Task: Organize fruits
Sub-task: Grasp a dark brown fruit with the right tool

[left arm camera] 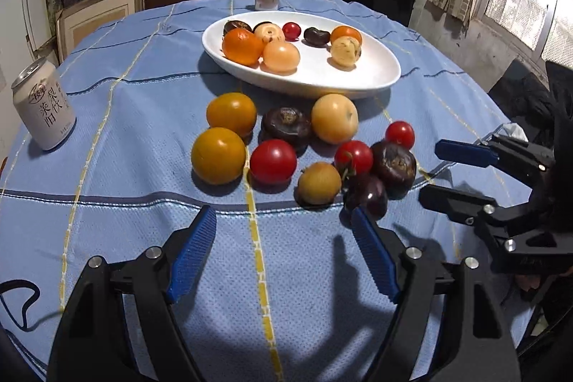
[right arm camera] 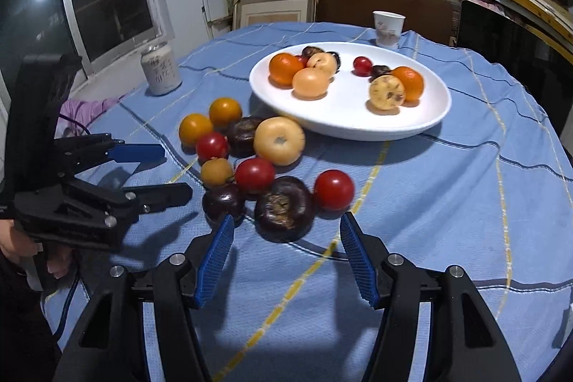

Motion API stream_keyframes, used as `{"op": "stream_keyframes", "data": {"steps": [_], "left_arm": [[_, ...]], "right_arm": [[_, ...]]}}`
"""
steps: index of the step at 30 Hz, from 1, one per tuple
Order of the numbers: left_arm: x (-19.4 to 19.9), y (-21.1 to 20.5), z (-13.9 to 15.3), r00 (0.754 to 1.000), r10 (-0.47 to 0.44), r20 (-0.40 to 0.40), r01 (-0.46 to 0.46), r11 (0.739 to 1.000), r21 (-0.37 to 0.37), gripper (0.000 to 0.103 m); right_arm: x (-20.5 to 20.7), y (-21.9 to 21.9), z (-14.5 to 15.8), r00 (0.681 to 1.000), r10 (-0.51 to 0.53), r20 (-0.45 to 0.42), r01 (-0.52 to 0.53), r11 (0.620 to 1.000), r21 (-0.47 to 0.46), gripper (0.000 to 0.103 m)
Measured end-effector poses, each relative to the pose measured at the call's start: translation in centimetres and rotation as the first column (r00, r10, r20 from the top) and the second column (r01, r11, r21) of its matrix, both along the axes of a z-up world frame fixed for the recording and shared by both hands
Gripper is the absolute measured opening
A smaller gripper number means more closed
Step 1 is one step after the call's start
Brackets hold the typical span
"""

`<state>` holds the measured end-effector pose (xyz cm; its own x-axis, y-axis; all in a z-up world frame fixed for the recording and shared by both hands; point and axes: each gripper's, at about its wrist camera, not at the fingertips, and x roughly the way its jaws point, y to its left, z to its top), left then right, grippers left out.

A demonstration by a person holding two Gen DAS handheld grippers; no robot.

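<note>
Both claws gape before fruit (left arm camera: 274, 162); cloth (left arm camera: 143, 221) bare.

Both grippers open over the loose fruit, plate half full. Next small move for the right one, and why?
Probably ease the right gripper forward and down around the large dark fruit: it lies on the cloth right ahead of the open, empty jaws, nearest of the pile, while the white plate beyond has bare room.

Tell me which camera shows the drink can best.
The left wrist view: the drink can stands large and sharp at the table's left edge, printing visible. In the right wrist view, the can is farther, smaller and dimmer.
</note>
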<state>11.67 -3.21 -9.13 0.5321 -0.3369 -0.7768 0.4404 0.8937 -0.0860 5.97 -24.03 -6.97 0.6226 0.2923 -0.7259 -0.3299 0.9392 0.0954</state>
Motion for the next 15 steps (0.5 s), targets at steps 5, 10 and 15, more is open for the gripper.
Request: {"op": "stream_keyframes", "data": {"steps": [5, 10, 15], "left_arm": [[-0.5, 0.2, 0.1, 1.0, -0.012, 0.02, 0.013, 1.0, -0.018, 0.076], [-0.3, 0.3, 0.3, 1.0, -0.01, 0.015, 0.01, 0.999, -0.037, 0.076], [-0.5, 0.1, 0.5, 1.0, -0.014, 0.025, 0.015, 0.999, -0.034, 0.076]], "right_arm": [[0.7, 0.8, 0.0, 1.0, -0.02, -0.012, 0.02, 1.0, 0.011, 0.062], [1.4, 0.9, -0.5, 0.998, -0.041, -0.043, 0.042, 0.999, 0.014, 0.062], [2.3, 0.7, -0.9, 0.995, -0.071, -0.064, 0.073, 0.997, 0.023, 0.062]]}}
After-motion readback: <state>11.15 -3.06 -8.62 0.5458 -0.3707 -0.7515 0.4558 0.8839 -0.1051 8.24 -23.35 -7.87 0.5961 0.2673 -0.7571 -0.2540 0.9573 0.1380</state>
